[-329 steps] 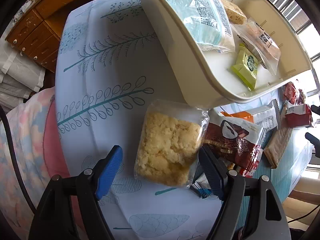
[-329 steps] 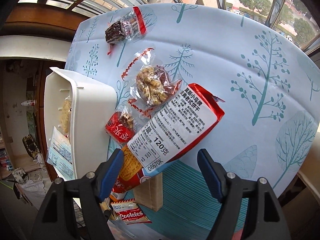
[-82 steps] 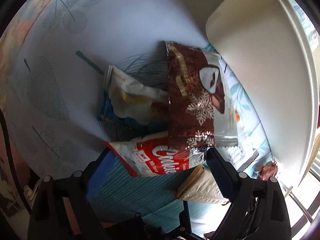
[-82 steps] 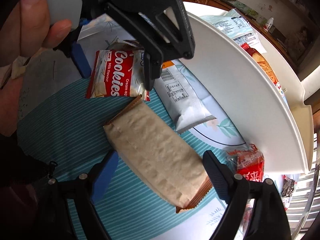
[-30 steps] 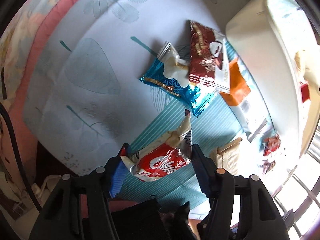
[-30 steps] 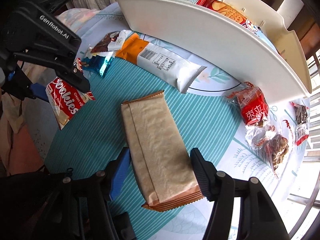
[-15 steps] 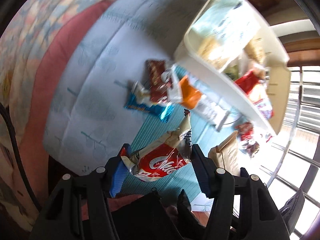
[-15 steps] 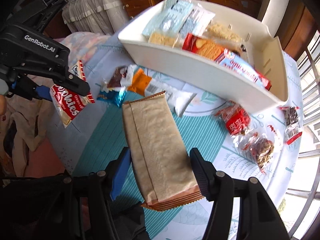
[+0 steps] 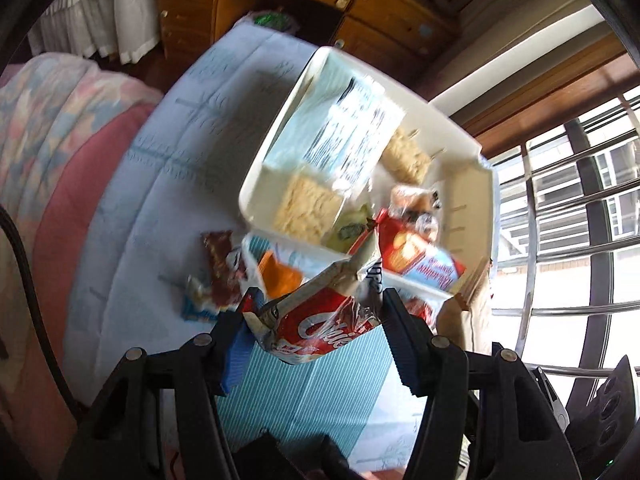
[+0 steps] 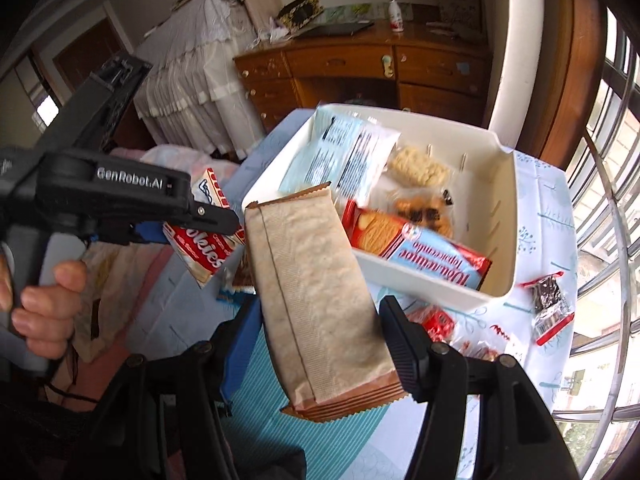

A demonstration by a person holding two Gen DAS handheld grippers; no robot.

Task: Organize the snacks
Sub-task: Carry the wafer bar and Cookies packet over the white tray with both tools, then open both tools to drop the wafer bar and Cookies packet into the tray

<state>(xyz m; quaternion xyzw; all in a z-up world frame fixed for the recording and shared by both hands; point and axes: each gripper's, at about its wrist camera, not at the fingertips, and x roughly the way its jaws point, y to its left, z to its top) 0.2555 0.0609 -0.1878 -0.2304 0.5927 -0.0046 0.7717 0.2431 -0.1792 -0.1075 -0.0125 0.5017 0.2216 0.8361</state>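
My left gripper (image 9: 316, 320) is shut on a red and white cookies packet (image 9: 320, 316) and holds it in the air, short of the white bin (image 9: 468, 148); the packet also shows in the right wrist view (image 10: 204, 236). My right gripper (image 10: 316, 320) is shut on a long brown paper-look snack pack (image 10: 316, 300), raised above the table near the bin's (image 10: 496, 240) front wall. The bin holds a pale blue bag (image 10: 344, 156), crumbly cakes and a red and blue biscuit pack (image 10: 424, 256).
On the leaf-print tablecloth lie a brown chocolate packet (image 9: 220, 268), an orange and white pack (image 9: 276, 272), a blue wrapper (image 9: 196, 304), and small red snack packets (image 10: 548, 300) right of the bin. A wooden dresser (image 10: 360, 68) stands behind, a window with bars at the right.
Both grippers rose off the table with their packets and moved toward the bin. The views now look down into the bin from higher up.
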